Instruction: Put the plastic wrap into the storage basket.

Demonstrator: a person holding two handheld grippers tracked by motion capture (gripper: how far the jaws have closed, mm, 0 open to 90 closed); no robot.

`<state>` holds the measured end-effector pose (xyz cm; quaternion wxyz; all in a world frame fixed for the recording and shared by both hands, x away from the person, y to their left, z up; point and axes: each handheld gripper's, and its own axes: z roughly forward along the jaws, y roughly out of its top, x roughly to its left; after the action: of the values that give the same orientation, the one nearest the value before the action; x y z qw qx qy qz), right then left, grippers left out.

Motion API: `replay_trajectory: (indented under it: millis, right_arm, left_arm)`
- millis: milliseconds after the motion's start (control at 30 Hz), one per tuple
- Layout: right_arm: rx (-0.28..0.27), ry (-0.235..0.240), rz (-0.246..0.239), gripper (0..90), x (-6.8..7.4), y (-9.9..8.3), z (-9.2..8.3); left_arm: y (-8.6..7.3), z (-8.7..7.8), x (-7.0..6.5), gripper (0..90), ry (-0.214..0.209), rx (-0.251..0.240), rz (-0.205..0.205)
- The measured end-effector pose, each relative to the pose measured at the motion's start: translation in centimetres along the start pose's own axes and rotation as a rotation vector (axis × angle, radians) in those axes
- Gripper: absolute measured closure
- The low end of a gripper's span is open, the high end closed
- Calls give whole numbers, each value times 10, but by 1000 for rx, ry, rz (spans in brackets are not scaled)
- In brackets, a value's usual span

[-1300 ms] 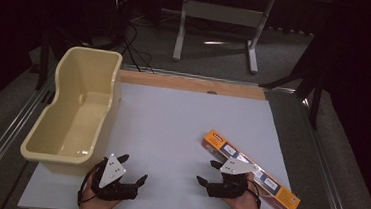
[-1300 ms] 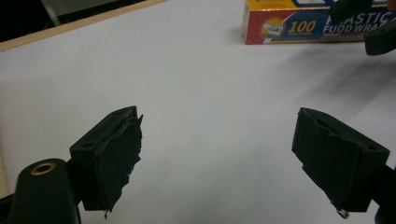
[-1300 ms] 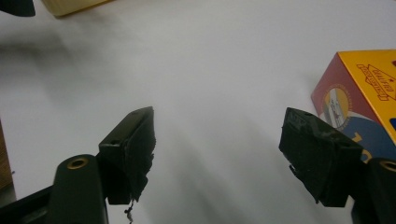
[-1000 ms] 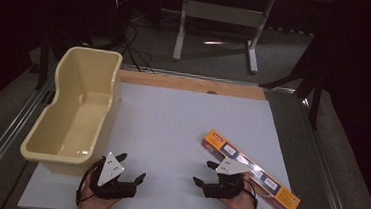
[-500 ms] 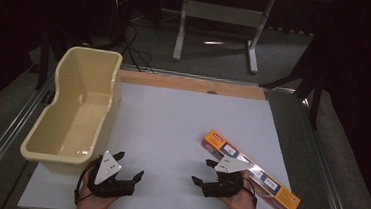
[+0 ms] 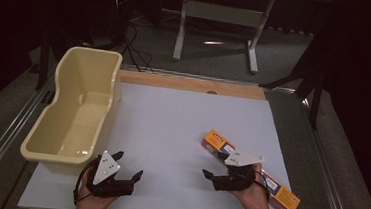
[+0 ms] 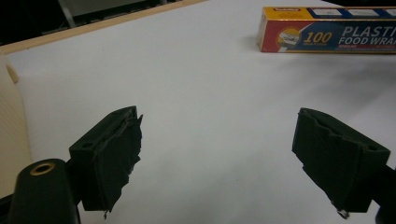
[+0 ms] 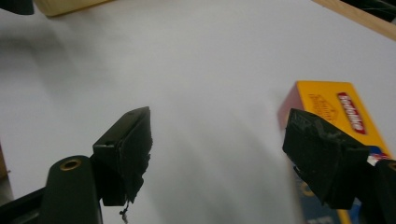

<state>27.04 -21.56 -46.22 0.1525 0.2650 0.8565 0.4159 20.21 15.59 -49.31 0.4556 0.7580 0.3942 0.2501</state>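
Note:
An orange box of plastic food wrap (image 6: 272, 184) lies flat at the table's front right, slanting toward the near right corner. My right gripper (image 6: 211, 166) hovers over the box's left part, pointing left. Its jaws have just been opening and stand wide apart with nothing between them. In the right gripper view, my right gripper (image 8: 222, 154) has the box (image 8: 336, 107) beside and behind its right-hand jaw. My left gripper (image 6: 129, 164) is open and empty near the front edge, just in front of the tub. From my left gripper (image 7: 224, 158) the box (image 7: 327, 30) lies far ahead.
A cream plastic tub (image 6: 72, 110) stands empty along the white table's left side, and its corner (image 8: 65, 5) shows beyond the right gripper. A wooden strip (image 6: 195, 83) borders the far edge. Metal rails run along both sides, with a dark floor and a stand behind.
The right gripper has lifted a little off the table beside the box and its jaws have spread wider. The left gripper has stayed about where it was.

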Motion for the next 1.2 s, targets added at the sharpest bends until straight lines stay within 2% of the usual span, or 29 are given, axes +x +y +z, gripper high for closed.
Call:
replay_trajectory:
  millis: [300, 567, 800, 1200]
  right_arm:
    - [75, -41, -37, 219, -18, 3, -7]
    - [119, -81, -43, 216, -34, 0, -15]
    - [189, -112, -34, 206, -53, -7, -24]
    - [329, -95, -15, 217, -72, -25, -32]
  left_arm:
    - [0, 0, 0, 155, 3, -2, -1]
    - [0, -1, 0, 155, 5, -1, 4]
    - [0, -1, 0, 154, 4, -1, 4]
    - [0, 0, 0, 155, 1, 2, 4]
